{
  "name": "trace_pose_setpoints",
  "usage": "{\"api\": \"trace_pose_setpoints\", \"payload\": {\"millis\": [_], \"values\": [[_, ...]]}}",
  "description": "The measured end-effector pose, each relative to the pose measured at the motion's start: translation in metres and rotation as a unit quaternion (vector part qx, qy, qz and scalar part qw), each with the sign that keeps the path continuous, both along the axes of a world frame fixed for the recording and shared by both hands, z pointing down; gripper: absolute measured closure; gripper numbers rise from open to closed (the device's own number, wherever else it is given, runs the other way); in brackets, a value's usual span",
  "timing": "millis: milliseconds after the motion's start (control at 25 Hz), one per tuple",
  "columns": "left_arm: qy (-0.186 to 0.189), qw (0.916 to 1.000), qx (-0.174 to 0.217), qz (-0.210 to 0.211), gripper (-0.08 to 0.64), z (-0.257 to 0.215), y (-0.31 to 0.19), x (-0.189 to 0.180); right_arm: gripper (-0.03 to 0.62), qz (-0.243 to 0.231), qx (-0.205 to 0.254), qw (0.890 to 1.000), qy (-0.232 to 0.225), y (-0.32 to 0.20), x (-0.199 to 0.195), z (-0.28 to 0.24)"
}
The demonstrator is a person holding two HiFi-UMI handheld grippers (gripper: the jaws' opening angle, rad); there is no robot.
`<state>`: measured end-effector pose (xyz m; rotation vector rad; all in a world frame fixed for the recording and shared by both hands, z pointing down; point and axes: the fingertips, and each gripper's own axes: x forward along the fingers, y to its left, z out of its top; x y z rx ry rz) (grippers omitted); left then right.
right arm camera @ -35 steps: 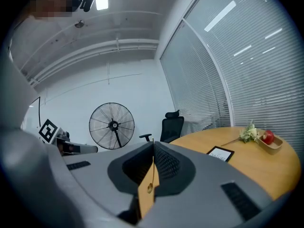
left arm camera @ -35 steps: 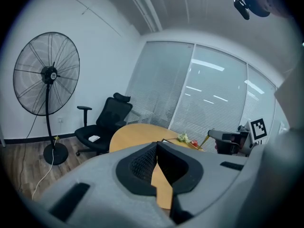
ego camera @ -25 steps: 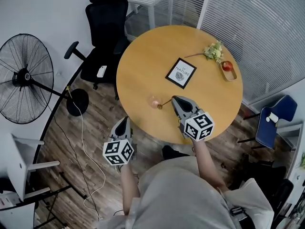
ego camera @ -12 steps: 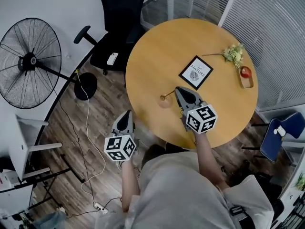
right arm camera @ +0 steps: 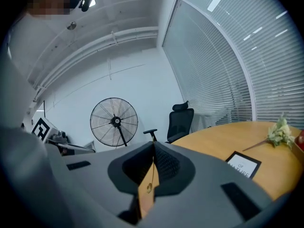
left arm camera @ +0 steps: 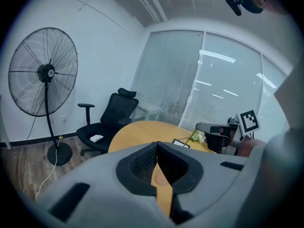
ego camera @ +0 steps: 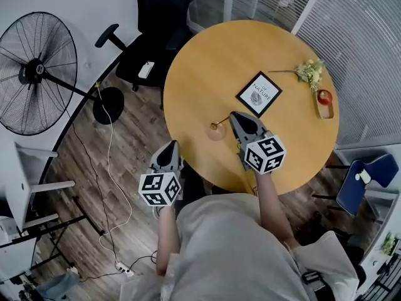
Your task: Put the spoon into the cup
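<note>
On the round wooden table (ego camera: 207, 61) a small pinkish clear cup (ego camera: 217, 134) stands near the front-left edge. A thin gold spoon (ego camera: 220, 122) slants from the cup's mouth up to my right gripper (ego camera: 234, 115), whose jaws are shut on its handle end. The spoon's bowl end lies at the cup's rim; how deep it sits I cannot tell. In the right gripper view the right gripper (right arm camera: 153, 145) shows closed tips, with the spoon (right arm camera: 149, 186) visible below them. My left gripper (ego camera: 169, 145) hangs off the table over the floor, shut and empty; its tips (left arm camera: 157, 144) meet.
A framed card (ego camera: 259, 94) lies mid-table, with a flower sprig (ego camera: 309, 71) and a small tray holding a red fruit (ego camera: 324, 99) at the right edge. A black office chair (ego camera: 156, 17), a standing fan (ego camera: 34, 74), a floor cable (ego camera: 106, 168) and a blue chair (ego camera: 363, 177) surround the table.
The right gripper has carried the spoon's bowl end from beside the cup to its mouth. The head view has shifted; the left gripper stays off the table's edge.
</note>
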<state>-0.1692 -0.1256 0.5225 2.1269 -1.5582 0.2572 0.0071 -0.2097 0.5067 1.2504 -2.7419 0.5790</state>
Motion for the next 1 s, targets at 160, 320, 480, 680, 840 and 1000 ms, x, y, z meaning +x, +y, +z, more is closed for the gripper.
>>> {"api": "trace_pose_setpoints", "payload": {"millis": [160, 320, 480, 680, 840, 1000], "values": [[0.002, 0.9992, -0.004, 0.04, 0.552, 0.003, -0.015, 0.025, 0.592, 0.004, 0.007, 1.0, 0.019, -0.006, 0.003, -0.006], [0.004, 0.9984, -0.013, 0.056, 0.552, 0.011, -0.018, 0.036, 0.592, 0.001, 0.014, 0.999, 0.04, -0.007, 0.004, -0.005], [-0.001, 0.9978, -0.02, 0.063, 0.552, 0.018, -0.016, 0.043, 0.592, -0.001, 0.006, 0.999, 0.045, -0.006, 0.006, 0.006], [-0.003, 0.9979, -0.022, 0.06, 0.552, 0.019, -0.012, 0.038, 0.592, -0.008, -0.005, 0.999, 0.043, -0.007, -0.001, 0.016], [-0.004, 0.998, -0.021, 0.059, 0.552, 0.017, -0.009, 0.036, 0.592, -0.009, -0.006, 0.999, 0.047, -0.008, -0.005, 0.018], [-0.005, 0.998, -0.022, 0.059, 0.552, 0.017, -0.008, 0.036, 0.592, -0.012, -0.005, 0.999, 0.052, -0.006, -0.007, 0.021]]}}
